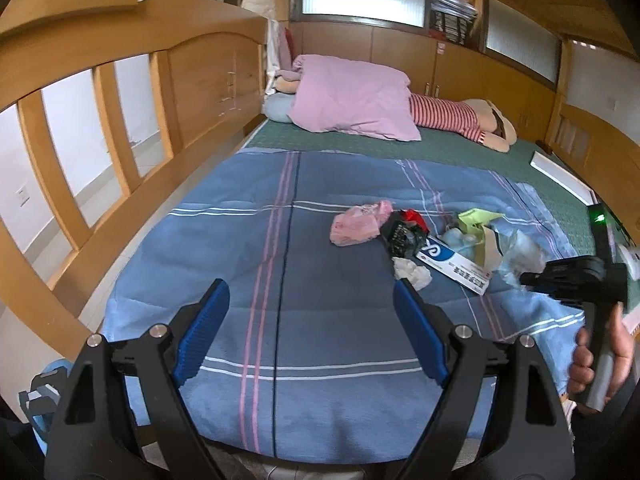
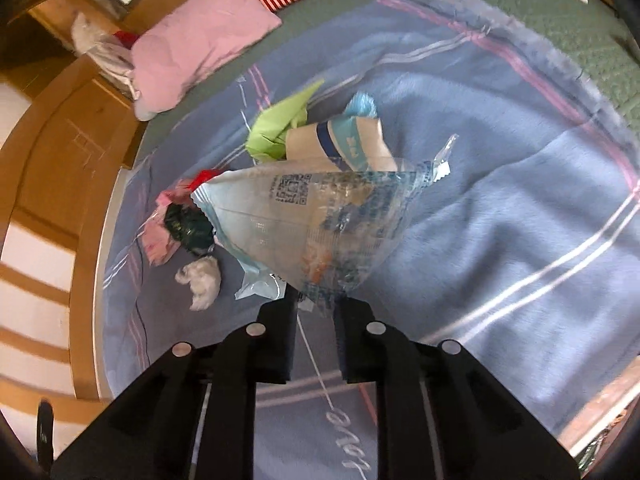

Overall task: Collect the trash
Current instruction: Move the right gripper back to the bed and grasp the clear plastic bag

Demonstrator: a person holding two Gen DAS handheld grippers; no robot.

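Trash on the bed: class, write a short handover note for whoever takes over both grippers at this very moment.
Right gripper: shut on a clear plastic wrapper, lifted off the blue blanket.
Left gripper: open, empty, over bare blanket.
Still in a heap on the blanket: pink bag, dark wrapper, white tissue, blue-and-white box, green paper, cardboard sleeve.
Done: one wrapper picked up.
Left: put it in a bin (none in view), then collect the rest of the heap.
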